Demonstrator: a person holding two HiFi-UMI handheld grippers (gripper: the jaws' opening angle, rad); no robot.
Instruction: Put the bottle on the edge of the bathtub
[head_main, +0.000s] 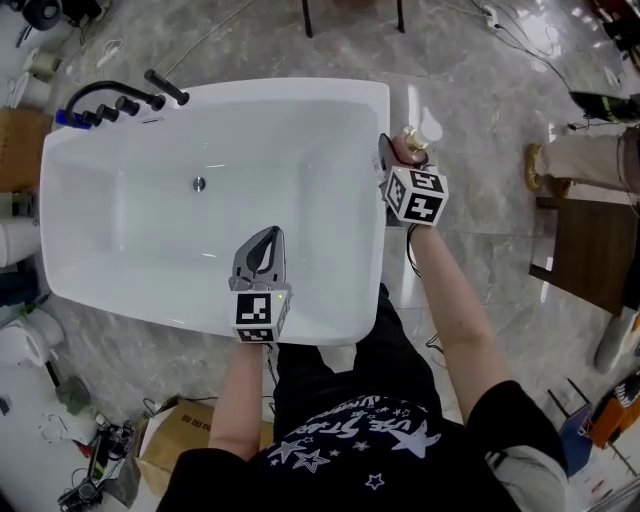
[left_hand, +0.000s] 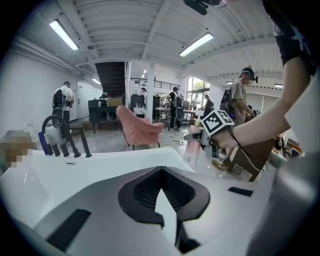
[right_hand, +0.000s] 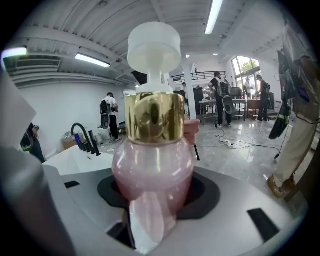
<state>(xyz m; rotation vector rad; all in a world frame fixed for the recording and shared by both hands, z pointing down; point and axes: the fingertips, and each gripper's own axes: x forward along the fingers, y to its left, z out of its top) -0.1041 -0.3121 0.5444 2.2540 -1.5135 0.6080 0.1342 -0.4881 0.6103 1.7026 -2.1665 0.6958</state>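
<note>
A pink bottle (right_hand: 152, 175) with a gold collar and a white pump head fills the right gripper view. My right gripper (head_main: 398, 152) is shut on its body. In the head view the bottle (head_main: 413, 143) hangs at the right rim of the white bathtub (head_main: 300, 88), and whether it touches the rim I cannot tell. The left gripper view shows the same bottle (left_hand: 191, 150) beyond that rim. My left gripper (head_main: 268, 233) hovers over the tub's near side with its jaws shut and nothing between them; its tips (left_hand: 161, 169) meet.
A black faucet set (head_main: 110, 100) stands at the tub's far left corner, and a drain (head_main: 199, 183) marks the tub floor. A cardboard box (head_main: 165, 440) lies at the lower left and wooden furniture (head_main: 590, 250) at the right. A pink armchair (left_hand: 137, 129) and several people stand behind.
</note>
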